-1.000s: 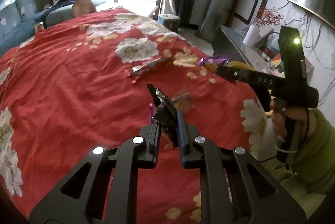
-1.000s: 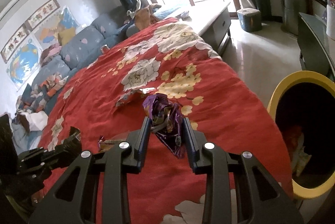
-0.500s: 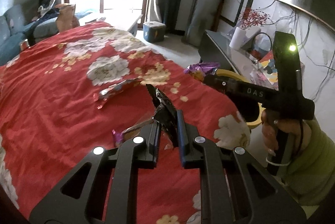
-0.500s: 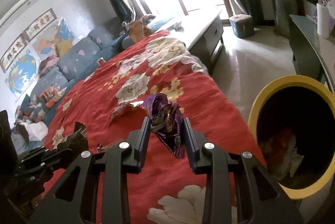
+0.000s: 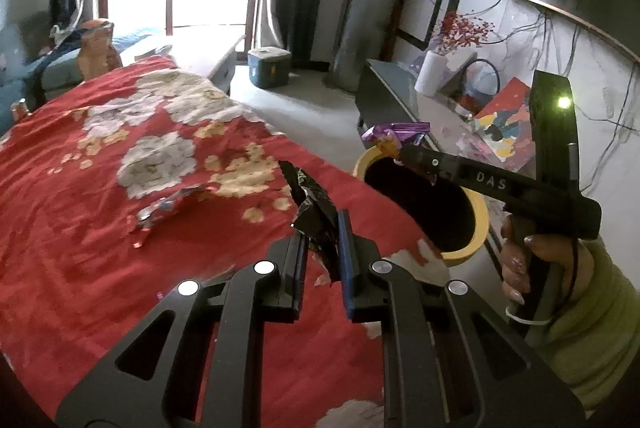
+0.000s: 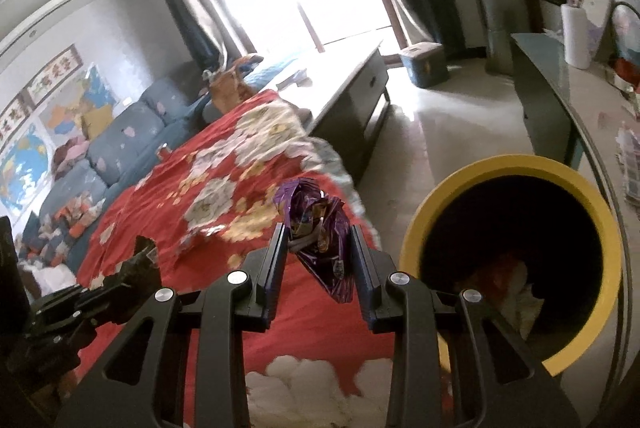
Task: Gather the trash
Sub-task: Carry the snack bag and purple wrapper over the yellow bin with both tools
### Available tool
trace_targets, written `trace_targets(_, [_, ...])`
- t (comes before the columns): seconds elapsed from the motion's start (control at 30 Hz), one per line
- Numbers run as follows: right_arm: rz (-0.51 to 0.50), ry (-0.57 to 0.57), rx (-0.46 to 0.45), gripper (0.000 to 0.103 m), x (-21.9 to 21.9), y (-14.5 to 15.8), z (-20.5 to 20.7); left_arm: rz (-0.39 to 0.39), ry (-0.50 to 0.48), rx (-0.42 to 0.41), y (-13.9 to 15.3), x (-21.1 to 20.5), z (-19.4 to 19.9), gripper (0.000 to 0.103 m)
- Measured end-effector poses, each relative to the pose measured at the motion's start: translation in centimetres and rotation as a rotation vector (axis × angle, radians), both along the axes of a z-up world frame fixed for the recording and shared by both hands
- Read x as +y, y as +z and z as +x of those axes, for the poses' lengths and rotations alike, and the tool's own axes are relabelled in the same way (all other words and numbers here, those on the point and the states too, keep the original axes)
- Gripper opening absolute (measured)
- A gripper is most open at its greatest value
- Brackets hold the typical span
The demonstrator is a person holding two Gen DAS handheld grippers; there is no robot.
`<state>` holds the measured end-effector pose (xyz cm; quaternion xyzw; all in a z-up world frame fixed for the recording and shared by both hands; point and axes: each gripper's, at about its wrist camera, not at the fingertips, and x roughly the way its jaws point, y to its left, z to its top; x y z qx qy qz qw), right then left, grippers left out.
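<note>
My left gripper (image 5: 320, 224) is shut on a crumpled black wrapper (image 5: 310, 202), held above the red flowered bedspread (image 5: 80, 196). My right gripper (image 6: 319, 232) is shut on a crumpled purple wrapper (image 6: 320, 228), which also shows as a purple wrapper (image 5: 394, 136) in the left wrist view, over the rim of the yellow bin (image 5: 478, 212). The yellow bin (image 6: 516, 168) stands beside the bed with trash inside. A silver and red wrapper (image 5: 172, 206) lies flat on the bedspread. The left gripper (image 6: 138, 260) shows at lower left in the right wrist view.
A grey side table (image 6: 560, 96) with a paper roll (image 6: 576, 36) runs along the right wall. A teal box (image 5: 269, 66) sits on the floor near the window. A low bench (image 6: 352, 88) stands at the bed's far end. A hand (image 5: 536, 256) in a green sleeve holds the right gripper.
Both grippers have swung right with their wrappers, from over the bed toward the bin. The bin now looms larger in the right wrist view, and its opening has come into the left wrist view.
</note>
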<state>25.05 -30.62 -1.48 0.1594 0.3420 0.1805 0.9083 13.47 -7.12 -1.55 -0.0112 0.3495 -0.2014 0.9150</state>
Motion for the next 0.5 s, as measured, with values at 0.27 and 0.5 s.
trace_targets(0.27, [0.018,-0.093,-0.003,0.030,-4.0,-0.1,0.5,-0.001,-0.044,-0.001,0.0,-2.8,0.9,0.010])
trace_targets(0.5, [0.013,-0.181,0.002,0.030,-7.6,-0.6,0.6,0.003,-0.090,-0.004,0.0,-5.6,1.8,0.010])
